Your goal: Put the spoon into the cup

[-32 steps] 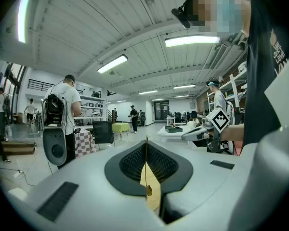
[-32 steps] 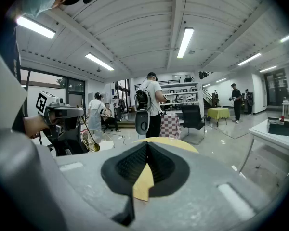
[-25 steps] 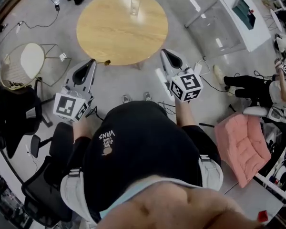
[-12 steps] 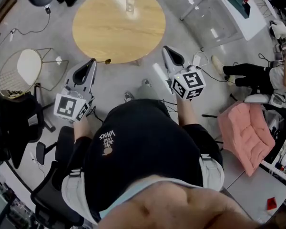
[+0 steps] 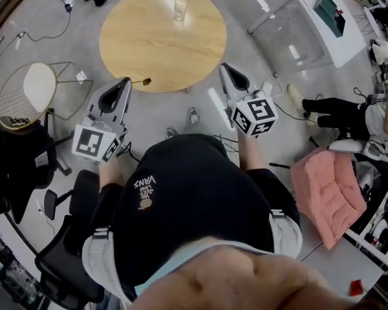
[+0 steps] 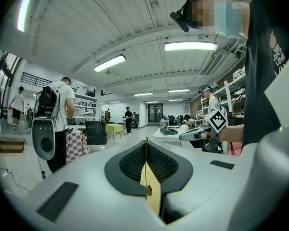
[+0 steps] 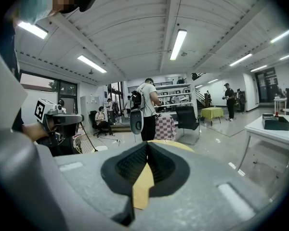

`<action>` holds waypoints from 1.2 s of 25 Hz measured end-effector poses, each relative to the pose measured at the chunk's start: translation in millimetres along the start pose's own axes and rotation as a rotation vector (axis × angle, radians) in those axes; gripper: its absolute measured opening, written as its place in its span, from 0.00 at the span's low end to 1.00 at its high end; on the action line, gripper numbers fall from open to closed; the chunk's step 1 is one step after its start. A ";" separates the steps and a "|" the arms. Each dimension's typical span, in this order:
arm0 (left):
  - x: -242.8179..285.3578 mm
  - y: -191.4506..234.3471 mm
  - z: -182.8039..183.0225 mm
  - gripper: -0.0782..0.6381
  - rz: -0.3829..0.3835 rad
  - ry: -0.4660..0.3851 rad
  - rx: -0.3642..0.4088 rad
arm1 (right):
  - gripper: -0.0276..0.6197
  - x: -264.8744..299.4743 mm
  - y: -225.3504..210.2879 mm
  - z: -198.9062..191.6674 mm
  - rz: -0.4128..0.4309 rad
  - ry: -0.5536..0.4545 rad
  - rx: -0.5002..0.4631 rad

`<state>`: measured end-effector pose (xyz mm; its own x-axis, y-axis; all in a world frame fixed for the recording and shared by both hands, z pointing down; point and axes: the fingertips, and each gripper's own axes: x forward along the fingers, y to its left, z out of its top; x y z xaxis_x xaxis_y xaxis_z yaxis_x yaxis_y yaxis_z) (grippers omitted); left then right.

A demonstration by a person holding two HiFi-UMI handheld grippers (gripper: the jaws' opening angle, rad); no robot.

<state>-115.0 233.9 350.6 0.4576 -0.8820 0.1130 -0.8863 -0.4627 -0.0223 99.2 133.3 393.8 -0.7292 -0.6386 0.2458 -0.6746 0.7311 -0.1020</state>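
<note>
While the left gripper (image 5: 124,84) clamps the spoon (image 5: 144,81) at the table (image 5: 149,47) edge, the right gripper (image 5: 226,71) is clenched.

The spoon (image 5: 145,81) is slim and gold-coloured, pinched between the closed jaws of the left gripper (image 5: 125,82), its end by the round table's (image 5: 136,44) rim at 7 o'clock. The cup (image 5: 180,8), a clear glass, stands upright at 1 o'clock, well apart.
</note>
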 end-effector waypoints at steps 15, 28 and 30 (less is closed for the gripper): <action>97.1 -2.3 12.4 0.12 0.080 0.011 0.012 | 0.04 40.7 -94.2 7.1 0.096 0.014 0.010; 139.5 -2.0 14.0 0.12 0.158 0.012 0.000 | 0.04 72.8 -126.6 11.6 0.213 0.045 -0.029; 141.9 -0.5 10.9 0.12 0.164 0.015 -0.007 | 0.04 77.4 -127.7 10.2 0.222 0.051 -0.032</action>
<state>-48.9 108.0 355.8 0.3061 -0.9440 0.1235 -0.9493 -0.3124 -0.0350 127.7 -12.0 416.1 -0.8522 -0.4488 0.2689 -0.4935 0.8602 -0.1286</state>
